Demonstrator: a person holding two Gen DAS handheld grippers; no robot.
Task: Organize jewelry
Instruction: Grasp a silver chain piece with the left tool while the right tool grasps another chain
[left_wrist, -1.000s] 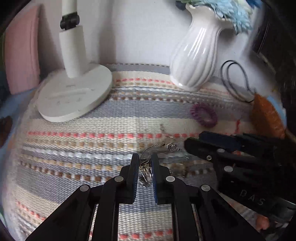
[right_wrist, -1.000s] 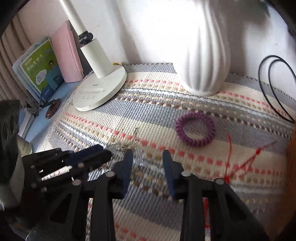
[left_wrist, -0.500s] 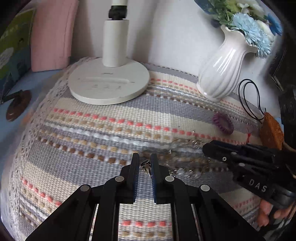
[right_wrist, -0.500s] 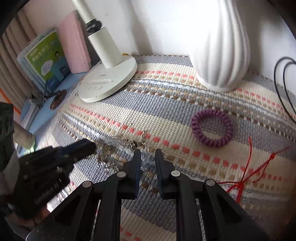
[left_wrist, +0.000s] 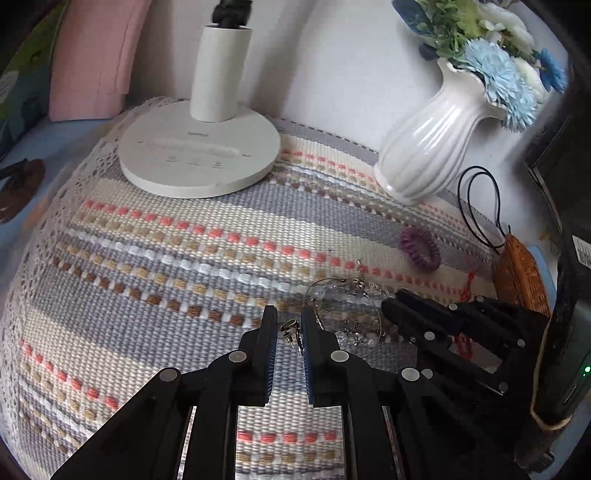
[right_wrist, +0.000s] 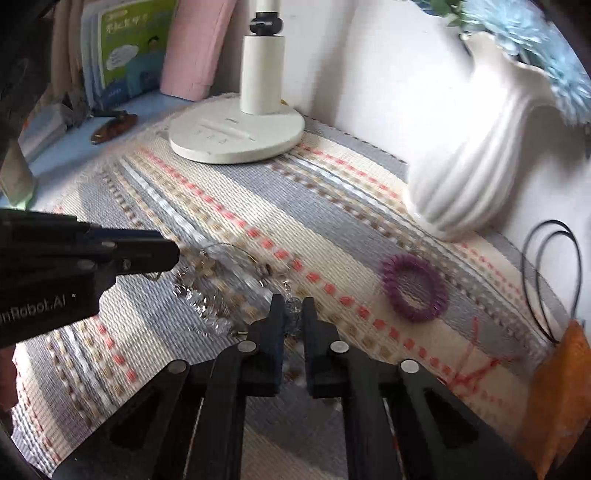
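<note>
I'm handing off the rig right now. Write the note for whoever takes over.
Left gripper: closed on a small metal clasp piece, just above the woven mat.
Right gripper: closed on the clear bead bracelet at its near end.
The rest of the bracelet and its wire loop lie tangled on the mat between the grippers.
Purple coil band, red cord and black cord lie untouched.
Nothing is sorted yet; everything is left.
</note>
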